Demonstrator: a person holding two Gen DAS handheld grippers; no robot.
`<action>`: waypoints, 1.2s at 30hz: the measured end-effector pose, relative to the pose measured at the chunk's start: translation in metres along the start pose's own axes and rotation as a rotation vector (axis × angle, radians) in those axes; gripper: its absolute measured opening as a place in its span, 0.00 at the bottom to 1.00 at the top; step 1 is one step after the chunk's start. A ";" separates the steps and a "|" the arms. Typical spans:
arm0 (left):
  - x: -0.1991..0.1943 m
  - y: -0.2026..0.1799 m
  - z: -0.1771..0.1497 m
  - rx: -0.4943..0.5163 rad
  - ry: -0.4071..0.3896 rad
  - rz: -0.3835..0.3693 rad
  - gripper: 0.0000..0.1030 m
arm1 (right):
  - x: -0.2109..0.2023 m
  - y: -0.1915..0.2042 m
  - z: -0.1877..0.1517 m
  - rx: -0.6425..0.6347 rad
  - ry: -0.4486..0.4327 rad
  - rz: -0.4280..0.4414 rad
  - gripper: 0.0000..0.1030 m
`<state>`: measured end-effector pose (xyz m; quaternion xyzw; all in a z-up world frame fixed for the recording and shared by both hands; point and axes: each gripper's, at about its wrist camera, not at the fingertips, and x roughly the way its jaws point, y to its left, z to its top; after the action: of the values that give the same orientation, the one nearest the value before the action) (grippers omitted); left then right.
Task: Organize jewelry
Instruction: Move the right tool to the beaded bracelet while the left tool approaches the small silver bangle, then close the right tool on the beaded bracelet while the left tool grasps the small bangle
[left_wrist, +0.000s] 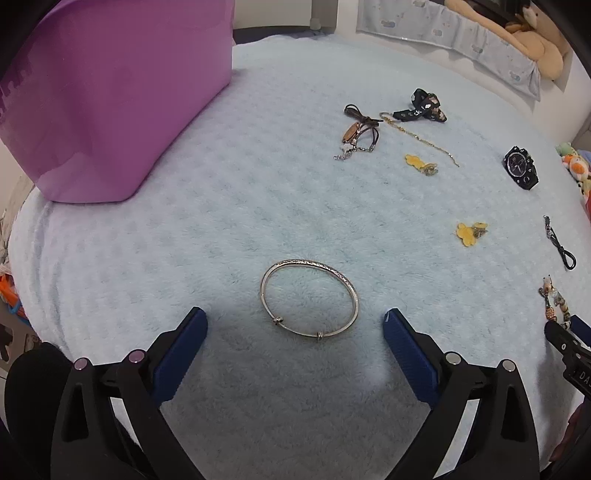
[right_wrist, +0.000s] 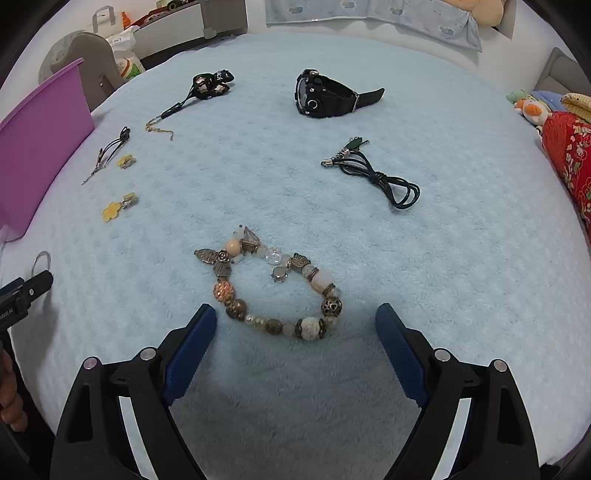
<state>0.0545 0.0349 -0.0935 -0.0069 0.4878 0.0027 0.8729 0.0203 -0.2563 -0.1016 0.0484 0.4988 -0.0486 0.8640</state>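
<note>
A thin silver bangle (left_wrist: 309, 298) lies flat on the pale blue blanket (left_wrist: 236, 206), just ahead of my left gripper (left_wrist: 295, 323), which stands open with its blue fingers either side of it, apart from it. In the right wrist view a beaded charm bracelet (right_wrist: 275, 291) lies right in front of my right gripper (right_wrist: 296, 314), which is open and empty. A black watch (right_wrist: 325, 94), a dark cord necklace (right_wrist: 376, 177), two yellow flower earrings (right_wrist: 118, 205) and a black strap piece (right_wrist: 210, 85) lie farther off.
A purple box (left_wrist: 107, 96) stands at the left on the blanket, its edge also in the right wrist view (right_wrist: 40, 147). Brown cord bracelets (left_wrist: 358, 131) and a gold chain (left_wrist: 421, 138) lie far back. Plush toys (left_wrist: 535, 40) sit beyond the blanket.
</note>
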 end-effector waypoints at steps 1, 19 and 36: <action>0.001 0.000 0.001 -0.001 0.001 -0.001 0.93 | 0.001 -0.001 0.001 0.007 -0.001 0.004 0.84; 0.012 -0.002 0.004 0.001 -0.076 0.042 0.95 | 0.018 -0.002 0.011 0.005 -0.042 -0.010 0.92; -0.003 0.006 0.003 -0.009 -0.090 0.031 0.60 | 0.005 0.021 0.005 -0.105 -0.069 -0.021 0.61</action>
<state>0.0552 0.0407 -0.0896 -0.0034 0.4483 0.0186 0.8937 0.0295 -0.2365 -0.1024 -0.0042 0.4711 -0.0332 0.8815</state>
